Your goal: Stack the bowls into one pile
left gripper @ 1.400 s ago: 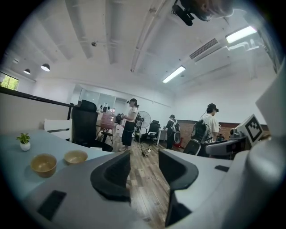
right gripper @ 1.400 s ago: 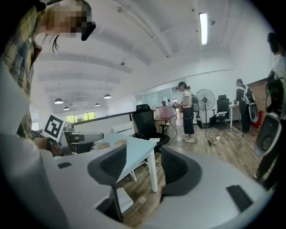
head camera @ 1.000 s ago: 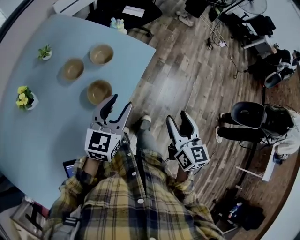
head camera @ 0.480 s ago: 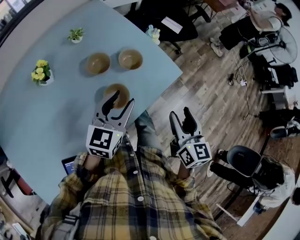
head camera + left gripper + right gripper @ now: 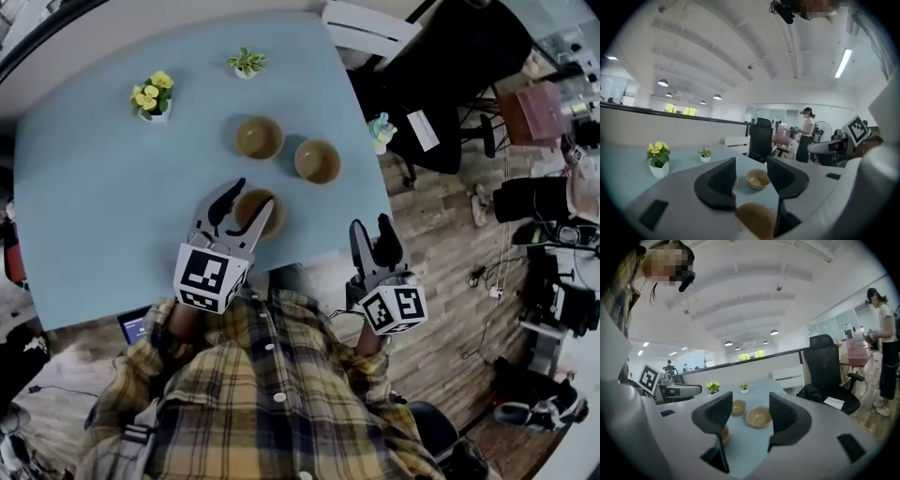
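As a person in a plaid shirt stands at its near edge, a broad, smooth, pale blue table with a rounded corner spreads out ahead. Both hand-held tools are grey moulded plastic with black textured pads.

The left gripper hangs over the table's near edge, its two curved jaws spread wide and holding nothing. The right gripper, also spread wide and empty, hovers by the table's near right corner.

Three round, shallow tan bowls with a matte finish sit apart on the table, none stacked. The nearest bowl lies by the table's near edge, directly under the gap in the left gripper; whether they touch cannot be told. The left bowl and the right bowl sit side by side near the table's middle.

Toward the table's far edge stand a white pot of yellow flowers and a smaller green plant.
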Tool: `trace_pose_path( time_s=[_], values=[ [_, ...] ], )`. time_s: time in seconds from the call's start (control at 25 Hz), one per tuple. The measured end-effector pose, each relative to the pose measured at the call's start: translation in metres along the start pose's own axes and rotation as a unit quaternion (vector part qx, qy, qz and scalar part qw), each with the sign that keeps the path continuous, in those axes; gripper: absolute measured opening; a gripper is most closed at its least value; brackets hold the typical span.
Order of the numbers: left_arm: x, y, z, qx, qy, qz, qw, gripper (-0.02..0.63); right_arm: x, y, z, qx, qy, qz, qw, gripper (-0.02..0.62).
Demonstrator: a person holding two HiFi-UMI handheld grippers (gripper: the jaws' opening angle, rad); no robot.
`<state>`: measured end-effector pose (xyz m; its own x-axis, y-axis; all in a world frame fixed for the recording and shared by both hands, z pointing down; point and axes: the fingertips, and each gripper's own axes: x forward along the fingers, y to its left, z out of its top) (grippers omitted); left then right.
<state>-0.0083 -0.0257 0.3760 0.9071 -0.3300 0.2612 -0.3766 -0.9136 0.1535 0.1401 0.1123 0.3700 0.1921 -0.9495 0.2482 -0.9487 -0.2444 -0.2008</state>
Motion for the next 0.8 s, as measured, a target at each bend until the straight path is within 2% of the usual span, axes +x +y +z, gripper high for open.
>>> trace_pose_path(
  time_s=[0.32,0.6,0.8],
  values=[
    [0.017,0.022,0.02,-0.016,-0.026,0.115,0.9929,0.194,0.069,-0.014,0.022,-0.032,0.019,0.127,0.991,0.227],
    [0.022,0.042,0.019,-0.041,-0.043,0.21,0.9759,0.193,0.119,-0.013,0.031,-0.063,0.038,0.217,0.973,0.226],
    [0.014,0.048,0.009,-0.052,-0.041,0.261,0.963,0.193,0.139,-0.012,0.02,-0.077,0.054,0.264,0.96,0.227]
  ],
)
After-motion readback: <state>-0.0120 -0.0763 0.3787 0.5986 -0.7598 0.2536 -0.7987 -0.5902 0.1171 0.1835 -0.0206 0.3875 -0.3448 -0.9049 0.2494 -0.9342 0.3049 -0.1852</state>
